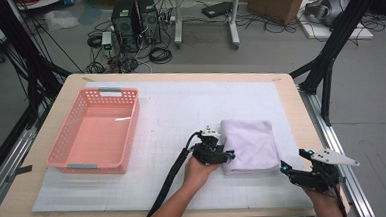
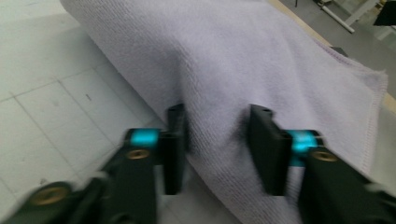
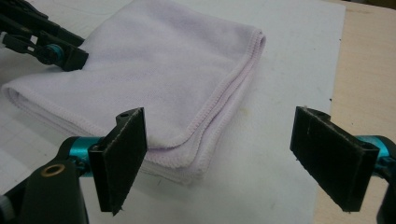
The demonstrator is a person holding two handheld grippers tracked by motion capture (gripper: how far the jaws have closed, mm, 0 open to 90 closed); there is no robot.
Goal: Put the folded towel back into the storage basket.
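We take the folded lilac towel (image 1: pixel 249 144) as our landmark: it lies flat on the white mat (image 1: pixel 181 114), right of the table's middle and toward the near edge. The left gripper (image 1: pixel 228 155) meets the towel at its left near edge, held in a hand (image 1: pixel 197 171) that reaches in from below. In the left gripper view we see its two black jaws partly closed around a raised fold of the towel (image 2: pixel 243 70), the cloth bunched between the pads (image 2: pixel 175 140); whether the pads already press the fabric firmly we cannot tell, since the picture is blurred. The right gripper (image 1: pixel 290 171) sits just off the towel's right near corner, apart from it, over the mat close to the table's bare wooden border (image 1: pixel 306 112). In the right gripper view we see its jaws standing wide apart with nothing between them; the towel's stitched corner (image 3: pixel 187 154) lies ahead of the left pad (image 3: pixel 122 154), and the left gripper (image 3: pixel 60 53) shows beyond, at the towel's far side. A pink basket (image 1: pixel 96 131) stands well to the left of the towel, on the same mat.
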